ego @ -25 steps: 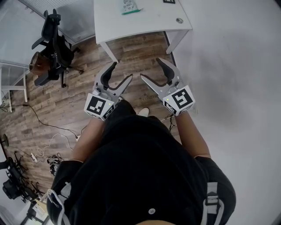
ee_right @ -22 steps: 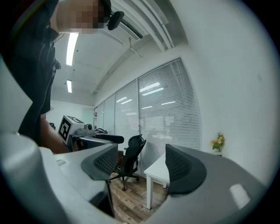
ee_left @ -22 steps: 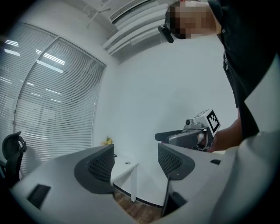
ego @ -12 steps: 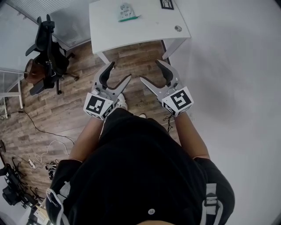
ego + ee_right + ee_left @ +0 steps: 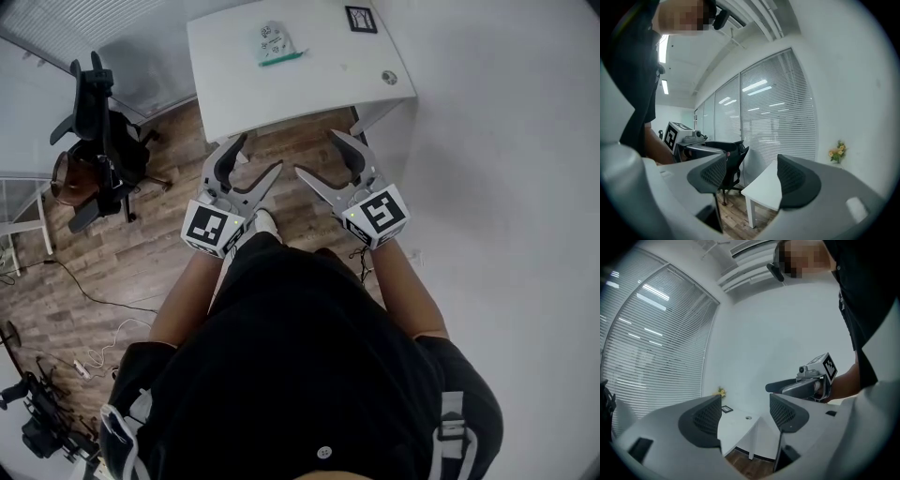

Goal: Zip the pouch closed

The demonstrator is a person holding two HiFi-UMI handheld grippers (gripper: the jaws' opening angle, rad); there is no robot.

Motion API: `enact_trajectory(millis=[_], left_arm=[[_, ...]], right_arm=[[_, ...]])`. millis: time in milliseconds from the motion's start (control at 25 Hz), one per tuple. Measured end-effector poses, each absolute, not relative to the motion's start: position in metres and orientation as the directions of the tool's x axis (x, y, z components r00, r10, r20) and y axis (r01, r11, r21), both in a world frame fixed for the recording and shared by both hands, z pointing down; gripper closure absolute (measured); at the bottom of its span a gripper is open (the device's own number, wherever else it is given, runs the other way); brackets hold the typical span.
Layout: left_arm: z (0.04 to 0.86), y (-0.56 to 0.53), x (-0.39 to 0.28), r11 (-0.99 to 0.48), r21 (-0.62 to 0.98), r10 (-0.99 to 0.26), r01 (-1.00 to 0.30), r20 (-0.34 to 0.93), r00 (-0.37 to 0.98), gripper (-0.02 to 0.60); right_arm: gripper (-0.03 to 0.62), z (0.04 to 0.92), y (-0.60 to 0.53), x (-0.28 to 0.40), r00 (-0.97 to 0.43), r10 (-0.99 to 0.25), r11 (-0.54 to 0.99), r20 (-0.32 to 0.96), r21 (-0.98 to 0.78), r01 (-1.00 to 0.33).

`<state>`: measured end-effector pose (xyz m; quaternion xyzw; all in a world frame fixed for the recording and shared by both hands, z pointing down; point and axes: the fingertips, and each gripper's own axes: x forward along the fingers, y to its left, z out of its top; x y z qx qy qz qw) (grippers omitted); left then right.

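Observation:
A small pale pouch (image 5: 272, 42) with a green strip along its near edge lies on the white table (image 5: 309, 84), far from both grippers. My left gripper (image 5: 255, 155) and right gripper (image 5: 319, 155) are held side by side in the air over the wooden floor, short of the table's near edge. Both stand open with nothing between their jaws. The left gripper view shows its open jaws (image 5: 743, 416) framing the table corner (image 5: 736, 423) and the right gripper (image 5: 811, 380). In the right gripper view the open jaws (image 5: 752, 178) frame the table (image 5: 764, 187). The pouch is hidden in both gripper views.
A small framed picture (image 5: 361, 19) and a round disc (image 5: 388, 78) sit on the table's right side. A black office chair (image 5: 98, 131) stands on the floor at the left. Cables (image 5: 94, 347) trail across the floor. A white wall (image 5: 506, 187) runs along the right.
The table and pouch have drawn nearer and lower in the head view as the person steps toward them. Both grippers stay open and level.

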<state>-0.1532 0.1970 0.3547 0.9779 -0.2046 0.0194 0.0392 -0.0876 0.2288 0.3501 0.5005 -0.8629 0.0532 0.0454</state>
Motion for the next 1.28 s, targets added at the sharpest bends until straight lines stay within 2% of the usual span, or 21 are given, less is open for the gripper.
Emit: enact_trajectory(millis=[560,800,1280], left_arm=[[0.373,0.114,-0.152,-0.928,0.09,-0.355,-0.36,0.067,0.932,0.273],[0.381,0.084,-0.119,-0.915,0.079,-0.389,-0.397,0.093,0.916,0.273],[0.375,0.037,-0.018,-0.833,0.077,-0.537,-0.548,0.124,0.834,0.274]], right_arm=[[0.256,0.369,0.15,-0.09,-0.459,-0.868,0.456,0.189,-0.061,-0.888],[0.256,0.378,0.115,-0.05,-0.49,-0.855,0.479,0.173,-0.101,-0.872],[0.256,0.38,0.052,0.055,-0.627,-0.762,0.611,0.165,-0.14,-0.779]])
